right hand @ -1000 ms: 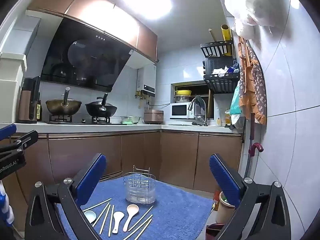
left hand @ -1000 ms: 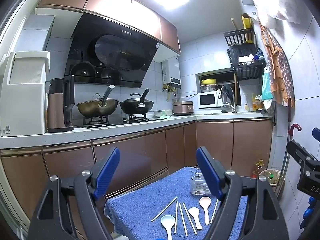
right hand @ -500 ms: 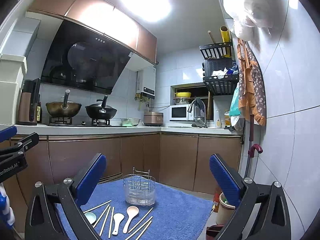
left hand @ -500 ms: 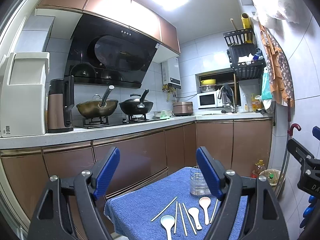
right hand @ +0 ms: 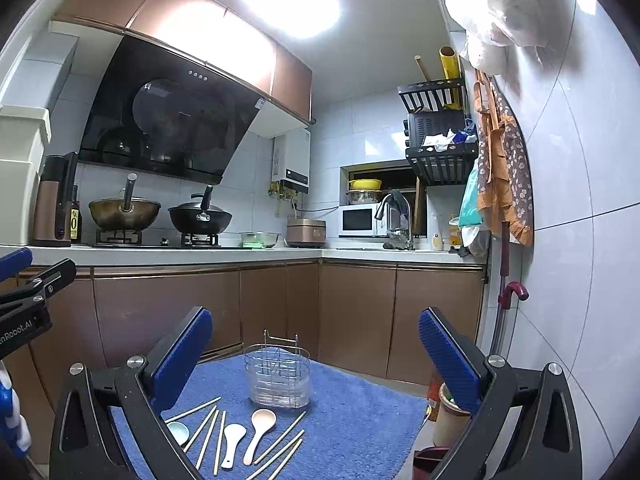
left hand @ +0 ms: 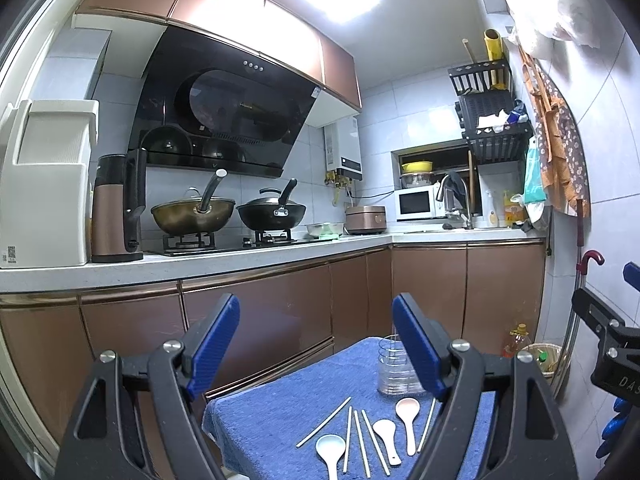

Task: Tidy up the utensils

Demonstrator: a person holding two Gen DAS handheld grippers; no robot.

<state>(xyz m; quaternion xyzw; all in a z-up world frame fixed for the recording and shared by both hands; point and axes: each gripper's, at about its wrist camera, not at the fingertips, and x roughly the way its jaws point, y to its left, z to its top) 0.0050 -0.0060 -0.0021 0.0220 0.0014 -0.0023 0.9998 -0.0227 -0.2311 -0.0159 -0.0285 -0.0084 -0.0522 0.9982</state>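
A clear utensil holder (right hand: 279, 376) with a wire rack stands upright at the far side of a blue towel (right hand: 360, 420); it also shows in the left wrist view (left hand: 394, 372), partly behind my finger. In front of it lie three ceramic spoons, pale blue (right hand: 178, 431), white (right hand: 233, 440) and pink (right hand: 259, 426), among several wooden chopsticks (right hand: 280, 438). The spoons (left hand: 407, 410) and chopsticks (left hand: 323, 422) also show in the left wrist view. My left gripper (left hand: 316, 340) is open and empty above the towel. My right gripper (right hand: 316, 352) is open and empty, held above the utensils.
Brown kitchen cabinets (left hand: 280, 320) and a counter with two woks (left hand: 272, 212) stand behind the towel-covered table. A bin (left hand: 544, 360) and an oil bottle (left hand: 516, 340) sit on the floor at the right. A tub (right hand: 448, 420) stands right of the table.
The right wrist view has tilted slightly, so the scene sits a little lower in frame. The utensils and both grippers' jaws stay as they were.
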